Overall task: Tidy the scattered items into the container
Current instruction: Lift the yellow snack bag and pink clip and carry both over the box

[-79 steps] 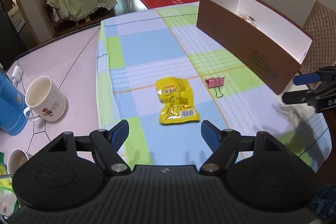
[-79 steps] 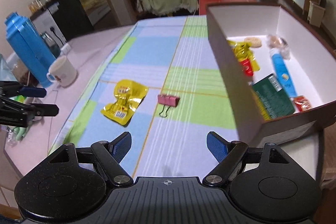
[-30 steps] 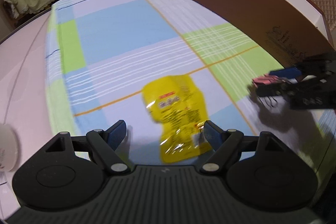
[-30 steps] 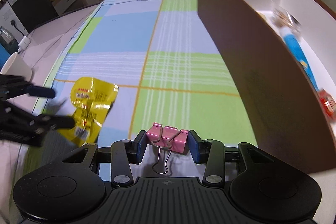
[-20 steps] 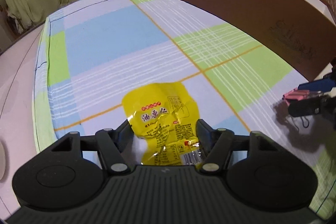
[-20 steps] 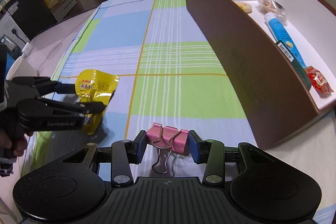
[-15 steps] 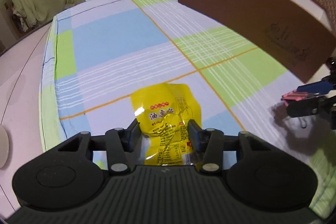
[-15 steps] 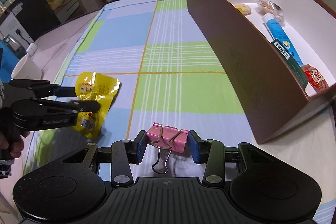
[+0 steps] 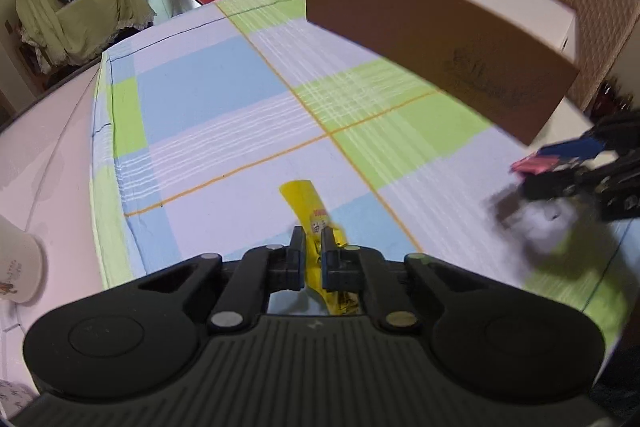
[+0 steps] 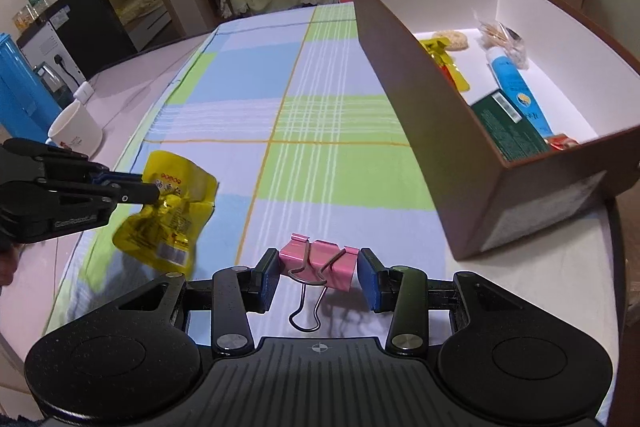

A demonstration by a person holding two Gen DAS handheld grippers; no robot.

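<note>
- Yellow foil of the snack packet (image 10: 168, 207) is pinched in the left gripper (image 9: 312, 255), whose fingers are nearly closed on its crumpled edge; the packet hangs clear of the checked tablecloth (image 10: 320, 131), well to the left of the brown cardboard box (image 10: 452, 155).
- Pink binder clip (image 10: 318, 261) sits clamped between the blue pads of the right gripper (image 10: 318, 277), closed only as far as the clip's width, wire handles dangling toward the camera; it is held off the cloth, just short of the box's near corner.
- Inside the box lie a blue tube (image 10: 516, 87), a green pack (image 10: 508, 131), a small red sachet (image 10: 562, 141) and several snacks.
- White mug (image 10: 76, 131) stands far left of the box, beside a blue flask (image 10: 20, 95).
</note>
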